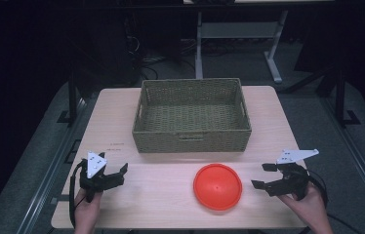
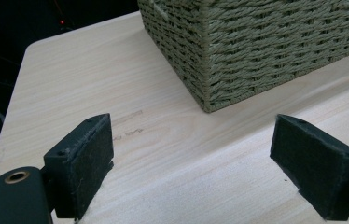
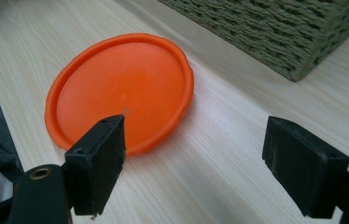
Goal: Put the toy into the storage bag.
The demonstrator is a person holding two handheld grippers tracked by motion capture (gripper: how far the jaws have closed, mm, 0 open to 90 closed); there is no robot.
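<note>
Woven basket point(image 1: 192, 139) holds nothing; orange plate point(image 1: 217, 186) lies just before it.

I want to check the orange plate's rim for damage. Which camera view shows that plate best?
The right gripper view: the orange plate is close and large there, its raised rim plain, though one jaw covers a bit of its near edge. The high view shows the whole plate but small, in front of the basket. The left gripper view looks at the basket corner and table instead.

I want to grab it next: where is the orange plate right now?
In the high view the orange plate lies on the table's near edge, before the basket, closer to the right claw.
</note>
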